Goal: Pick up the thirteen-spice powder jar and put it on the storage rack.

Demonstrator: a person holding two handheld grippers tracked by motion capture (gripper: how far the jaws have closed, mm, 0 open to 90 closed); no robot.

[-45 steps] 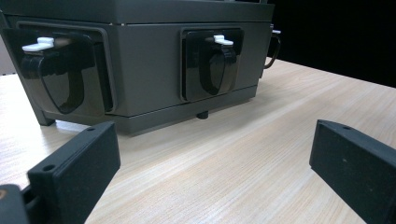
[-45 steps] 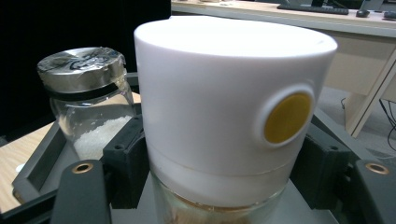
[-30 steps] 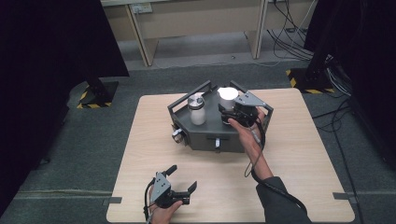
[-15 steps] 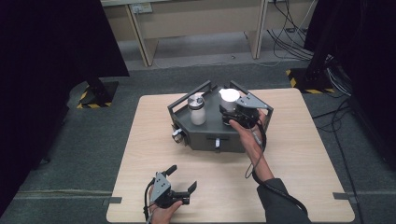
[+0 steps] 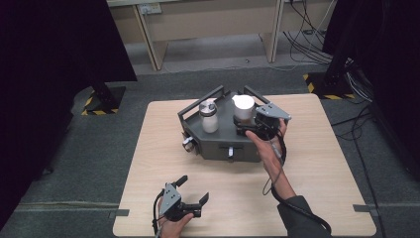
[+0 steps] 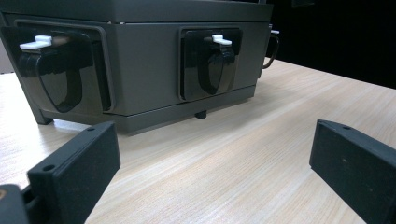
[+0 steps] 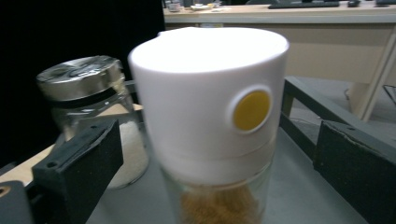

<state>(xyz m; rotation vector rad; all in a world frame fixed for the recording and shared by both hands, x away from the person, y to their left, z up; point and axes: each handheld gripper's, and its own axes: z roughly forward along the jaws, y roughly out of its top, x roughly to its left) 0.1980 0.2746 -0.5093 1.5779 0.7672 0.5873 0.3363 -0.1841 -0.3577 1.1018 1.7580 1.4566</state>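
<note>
Right hand-held gripper [image 7: 219,154] stands open astride the white-capped jar [image 7: 210,112] on the grey rack [image 5: 225,141], grasp pending closure; left hand-held gripper [image 5: 190,191], open, idles on the counter [image 5: 317,168] before that rack.

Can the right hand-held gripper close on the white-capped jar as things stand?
Probably yes: the right hand-held gripper has its jaws open either side of the white-capped jar, with nothing between them.

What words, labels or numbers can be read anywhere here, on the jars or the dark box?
None can be read.
White-capped jar: no print, just a plain yellow round dot on the cap.
Metal-lidded jar: no label visible.
Dark box: its front bears black latches with white tabs, no lettering.
Yellow-and-black striped floor bases: warning stripes, no words.
</note>
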